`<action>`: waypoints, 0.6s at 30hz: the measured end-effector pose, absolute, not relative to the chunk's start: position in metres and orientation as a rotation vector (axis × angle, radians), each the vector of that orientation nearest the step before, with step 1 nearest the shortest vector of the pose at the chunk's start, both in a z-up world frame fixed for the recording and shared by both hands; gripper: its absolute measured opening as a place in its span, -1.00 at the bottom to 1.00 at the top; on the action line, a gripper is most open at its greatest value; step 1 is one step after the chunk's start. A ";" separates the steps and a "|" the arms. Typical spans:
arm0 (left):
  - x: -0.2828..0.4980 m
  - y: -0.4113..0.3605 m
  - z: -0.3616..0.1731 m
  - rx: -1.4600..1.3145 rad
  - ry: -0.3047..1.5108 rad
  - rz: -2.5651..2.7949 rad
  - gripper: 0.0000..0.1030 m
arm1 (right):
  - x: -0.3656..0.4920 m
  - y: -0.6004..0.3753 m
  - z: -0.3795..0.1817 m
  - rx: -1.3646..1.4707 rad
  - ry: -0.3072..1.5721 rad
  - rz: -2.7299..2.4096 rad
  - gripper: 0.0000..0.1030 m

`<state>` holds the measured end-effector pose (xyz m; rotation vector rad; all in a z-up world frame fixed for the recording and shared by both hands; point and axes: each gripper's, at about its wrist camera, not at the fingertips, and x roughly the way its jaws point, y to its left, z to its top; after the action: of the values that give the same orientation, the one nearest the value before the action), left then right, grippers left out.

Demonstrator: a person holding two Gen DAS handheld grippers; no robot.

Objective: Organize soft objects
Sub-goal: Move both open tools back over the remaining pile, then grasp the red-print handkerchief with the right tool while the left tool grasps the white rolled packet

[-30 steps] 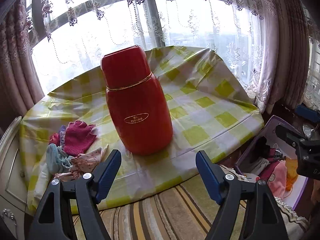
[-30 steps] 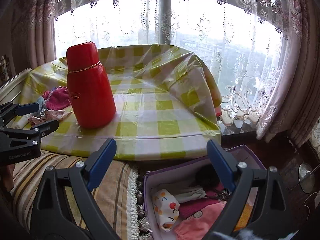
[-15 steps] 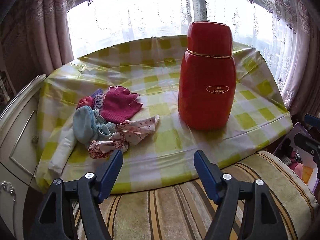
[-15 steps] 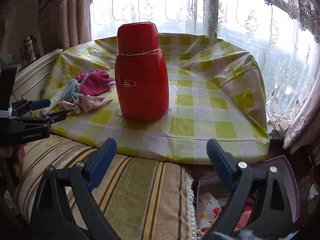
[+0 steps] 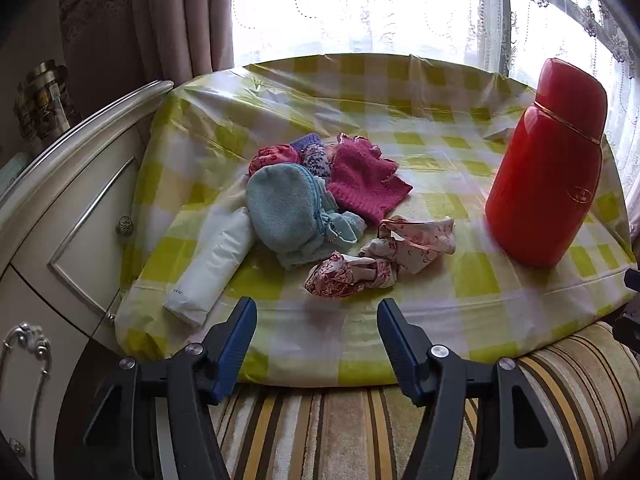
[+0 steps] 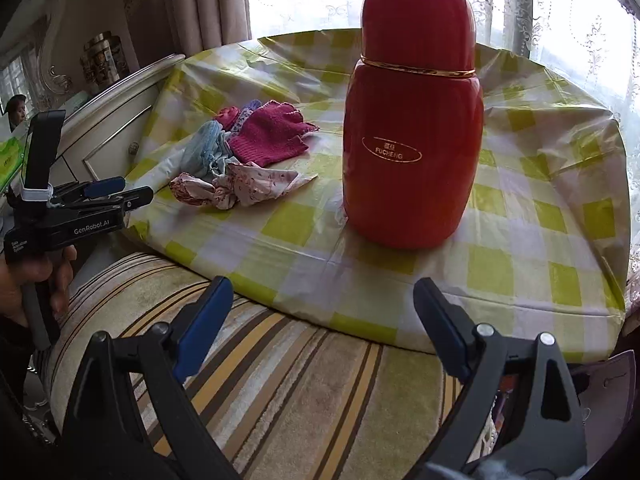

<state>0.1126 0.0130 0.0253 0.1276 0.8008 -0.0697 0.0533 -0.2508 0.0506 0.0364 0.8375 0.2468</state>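
Left gripper [image 5: 316,332] has jaws wide and empty, aimed at the pile of small soft garments [image 5: 320,200] left-of-centre on the worktop: pale blue fleece mitten [image 5: 280,212], magenta knit glove [image 5: 366,182], floral pink cloth [image 5: 380,260], all light and limp, so I'd pinch a bunched fold, not a flat edge. Right gripper [image 6: 324,324] likewise wide, empty, facing the tall glossy red flask [image 6: 412,136]. Worktop's yellow-check plastic cover [image 5: 400,120] looks slick; striped cushion [image 6: 280,380] in front, curtained window behind.

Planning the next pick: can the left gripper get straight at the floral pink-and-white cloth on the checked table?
Probably yes. The left gripper has its jaws open, and the floral pink-and-white cloth lies directly ahead with only bare checked tablecloth between.
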 end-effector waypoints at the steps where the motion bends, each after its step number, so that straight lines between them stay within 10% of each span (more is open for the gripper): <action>1: 0.116 0.018 0.023 0.123 0.808 -0.063 0.23 | 0.058 -0.247 0.048 0.039 0.847 0.258 0.81; 18: 0.184 0.075 -0.007 0.149 0.865 0.066 0.23 | 0.135 -0.183 0.015 0.133 0.970 0.344 0.81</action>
<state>0.1838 0.0751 -0.0074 0.1494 0.8646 0.0659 0.1354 -0.1833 0.0152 0.1335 0.9700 0.3442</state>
